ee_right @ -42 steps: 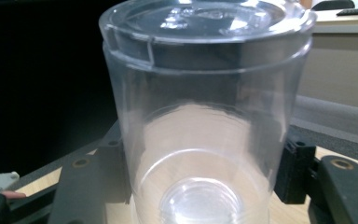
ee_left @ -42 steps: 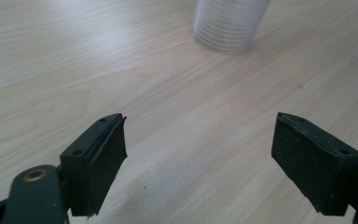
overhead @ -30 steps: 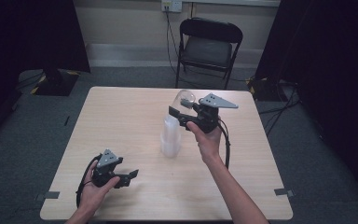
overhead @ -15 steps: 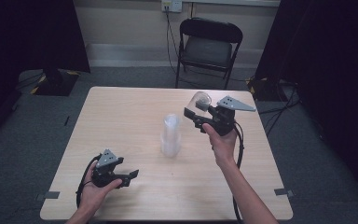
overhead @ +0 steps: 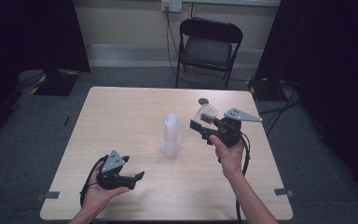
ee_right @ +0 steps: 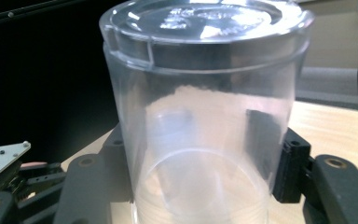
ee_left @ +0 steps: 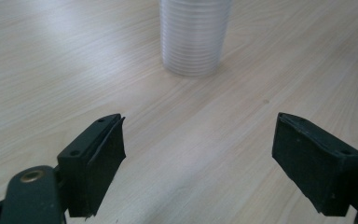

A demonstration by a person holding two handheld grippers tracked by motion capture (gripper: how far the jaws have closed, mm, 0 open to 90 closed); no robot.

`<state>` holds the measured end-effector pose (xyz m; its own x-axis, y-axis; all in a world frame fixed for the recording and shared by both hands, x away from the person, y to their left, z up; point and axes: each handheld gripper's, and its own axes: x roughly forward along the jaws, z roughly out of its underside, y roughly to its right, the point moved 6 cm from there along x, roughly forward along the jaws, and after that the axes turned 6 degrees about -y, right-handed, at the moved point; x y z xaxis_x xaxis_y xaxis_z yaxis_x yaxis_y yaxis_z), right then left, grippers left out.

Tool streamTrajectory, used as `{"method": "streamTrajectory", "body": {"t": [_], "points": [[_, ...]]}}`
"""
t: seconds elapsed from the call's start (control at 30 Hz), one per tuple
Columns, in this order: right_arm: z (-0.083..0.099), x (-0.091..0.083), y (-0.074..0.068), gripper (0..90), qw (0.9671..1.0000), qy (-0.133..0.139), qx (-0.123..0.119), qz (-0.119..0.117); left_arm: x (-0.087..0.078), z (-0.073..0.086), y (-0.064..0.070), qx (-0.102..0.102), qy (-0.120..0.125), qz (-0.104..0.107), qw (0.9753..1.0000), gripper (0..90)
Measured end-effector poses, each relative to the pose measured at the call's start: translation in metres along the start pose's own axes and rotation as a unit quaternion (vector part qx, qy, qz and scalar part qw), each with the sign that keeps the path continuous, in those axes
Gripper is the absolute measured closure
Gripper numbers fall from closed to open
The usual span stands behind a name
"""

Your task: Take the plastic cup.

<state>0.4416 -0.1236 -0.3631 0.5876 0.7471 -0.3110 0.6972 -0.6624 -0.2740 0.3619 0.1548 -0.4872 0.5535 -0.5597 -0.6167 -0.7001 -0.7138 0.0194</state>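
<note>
Right gripper (overhead: 200, 127) clamped on a single clear cup (ee_right: 200, 116), one jaw on each side of the wall, cup lifted off the table (overhead: 121, 107) to the right of the stack of cups (overhead: 170, 135); left gripper (overhead: 137, 176) spread wide and empty, low over the near left of the table, aimed at the stack. Best done with a light squeeze, since a thin plastic wall probably buckles. Worth keeping the cup level and well apart from the stack before lowering.
</note>
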Motion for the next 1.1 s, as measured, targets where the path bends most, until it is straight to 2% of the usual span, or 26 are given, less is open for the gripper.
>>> {"method": "streamTrajectory", "body": {"t": [0.1, 0.17, 0.3, 0.33, 0.4, 0.43, 0.53, 0.57, 0.63, 0.7, 0.83, 0.87, 0.97, 1.1], "points": [[0.009, 0.000, -0.001, 39.3, 0.9999, -0.010, 0.010, -0.006, 0.003, -0.006, 0.006, 0.014, 0.012, 0.005, 0.9998, 20.6], [0.015, 0.000, -0.004, 39.3, 0.9997, -0.020, 0.012, -0.010, 0.005, -0.010, 0.009, 0.030, 0.015, 0.005, 0.9994, 21.3], [0.026, -0.002, -0.006, 39.8, 0.9991, -0.031, 0.020, -0.019, 0.009, -0.017, 0.013, 0.031, 0.018, 0.015, 0.9992, 24.4], [0.029, -0.002, -0.007, 40.1, 0.9988, -0.036, 0.023, -0.022, 0.010, -0.019, 0.015, 0.030, 0.025, 0.018, 0.9991, 25.2], [0.034, -0.002, -0.009, 40.4, 0.9980, -0.047, 0.032, -0.029, 0.013, -0.021, 0.015, 0.051, 0.033, 0.004, 0.9982, 25.2], [0.036, -0.003, -0.010, 40.4, 0.9978, -0.048, 0.032, -0.033, 0.014, -0.022, 0.014, 0.049, 0.036, 0.003, 0.9981, 25.2], [0.038, -0.004, -0.014, 40.5, 0.9973, -0.046, 0.039, -0.042, 0.018, -0.028, 0.013, 0.002, 0.045, 0.028, 0.9986, 24.7], [0.039, -0.004, -0.015, 40.5, 0.9970, -0.045, 0.042, -0.046, 0.018, -0.031, 0.013, 0.000, 0.049, 0.030, 0.9983, 26.9], [0.041, -0.004, -0.017, 40.5, 0.9965, -0.045, 0.048, -0.051, 0.020, -0.038, 0.014, 0.012, 0.061, 0.021, 0.9979, 28.4], [0.043, -0.005, -0.020, 40.5, 0.9957, -0.044, 0.056, -0.059, 0.021, -0.047, 0.017, 0.011, 0.075, 0.022, 0.9969, 28.9], [0.050, -0.003, -0.022, 40.5, 0.9942, -0.045, 0.069, -0.069, 0.026, -0.058, 0.029, 0.008, 0.091, 0.042, 0.9949, 28.8], [0.051, -0.002, -0.022, 40.5, 0.9942, -0.048, 0.071, -0.066, 0.029, -0.059, 0.034, 0.005, 0.095, 0.052, 0.9942, 29.0], [0.057, 0.000, -0.022, 40.5, 0.9929, -0.055, 0.081, -0.068, 0.033, -0.061, 0.044, 0.019, 0.106, 0.058, 0.9925, 33.3], [0.064, 0.005, -0.025, 40.5, 0.9907, -0.065, 0.091, -0.078, 0.038, -0.063, 0.052, 0.015, 0.118, 0.069, 0.9905, 34.6]]}}
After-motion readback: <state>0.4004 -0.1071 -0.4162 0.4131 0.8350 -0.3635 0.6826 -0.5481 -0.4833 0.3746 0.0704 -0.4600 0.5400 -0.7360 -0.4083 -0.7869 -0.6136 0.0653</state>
